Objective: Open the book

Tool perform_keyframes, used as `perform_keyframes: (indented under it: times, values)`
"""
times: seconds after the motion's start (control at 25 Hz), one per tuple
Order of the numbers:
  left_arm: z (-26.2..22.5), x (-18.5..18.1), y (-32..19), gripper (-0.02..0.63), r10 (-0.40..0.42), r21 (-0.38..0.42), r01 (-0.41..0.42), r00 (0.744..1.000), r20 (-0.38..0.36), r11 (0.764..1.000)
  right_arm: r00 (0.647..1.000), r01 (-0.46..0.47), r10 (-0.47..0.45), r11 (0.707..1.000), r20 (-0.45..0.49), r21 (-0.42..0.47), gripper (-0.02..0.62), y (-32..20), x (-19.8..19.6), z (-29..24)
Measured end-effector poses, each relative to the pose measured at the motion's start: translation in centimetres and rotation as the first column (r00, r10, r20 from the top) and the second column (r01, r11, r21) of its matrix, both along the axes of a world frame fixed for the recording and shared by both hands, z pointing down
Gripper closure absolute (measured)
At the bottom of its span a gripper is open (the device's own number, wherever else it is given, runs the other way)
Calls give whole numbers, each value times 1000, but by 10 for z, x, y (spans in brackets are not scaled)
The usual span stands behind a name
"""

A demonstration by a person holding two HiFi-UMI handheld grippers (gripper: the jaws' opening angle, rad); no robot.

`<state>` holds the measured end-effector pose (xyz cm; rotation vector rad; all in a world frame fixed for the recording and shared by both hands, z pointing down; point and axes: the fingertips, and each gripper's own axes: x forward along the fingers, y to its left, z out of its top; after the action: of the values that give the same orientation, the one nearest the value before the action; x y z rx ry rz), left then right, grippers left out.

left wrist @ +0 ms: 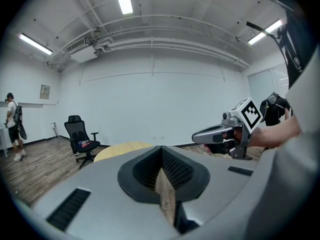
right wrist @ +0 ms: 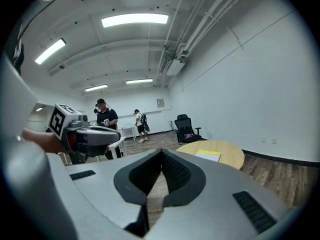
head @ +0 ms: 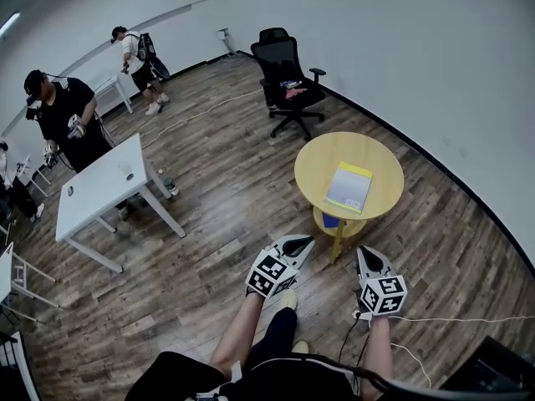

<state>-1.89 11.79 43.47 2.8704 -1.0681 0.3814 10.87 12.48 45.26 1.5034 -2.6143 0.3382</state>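
- Head view: your left gripper and right gripper, each a grey moulded shell carrying a white cube with black square markers, are held out low over the floor of brown wood-grain planks
- Just past their tips stands the round table, with a smooth, pale yellow wooden top on a central base
- The book lies closed and flat on that top, towards the edge nearer you; it is a thin rectangle with a pale blue-grey cover and a yellow band along its far edge, and neither tool touches it
- Further off are a black mesh-backed office chair on a star base and a white table, rectangular with slim legs
- Left gripper view: your left tool's two dark ribbed pads meet at their tips with nothing between them; beyond them you can see the table's rounded rim and the right tool off to the side
- Right gripper view: your right tool's ribbed pads are pressed together too, and empty; the closed book shows on the round top ahead and to the right, well apart from the tips
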Motion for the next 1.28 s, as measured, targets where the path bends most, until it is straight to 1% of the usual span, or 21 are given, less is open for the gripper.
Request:
perform_keyframes:
  times: [0.24,0.56,0.92,1.08,1.28]
  values:
    - [-1,-7,-48,606,13,-3,-13,1000,-18,1000,1000,-18,19,1000,-11,3,591,-48,-7,1]
    - [5,-22,-132,606,41,-10,-41,999,-5,999,999,-38,37,999,-15,-13,591,-124,-25,2]
    - [1,-39,-227,606,81,-13,-81,997,-13,997,995,-91,91,996,-28,-14,591,-212,-37,-5]
    - [3,-40,-259,604,113,-12,-113,994,-14,994,992,-123,123,992,-37,-16,591,-238,-39,-3]
    - [8,-41,-285,605,139,-19,-140,990,-27,990,987,-154,153,988,-52,-16,591,-260,-39,-4]
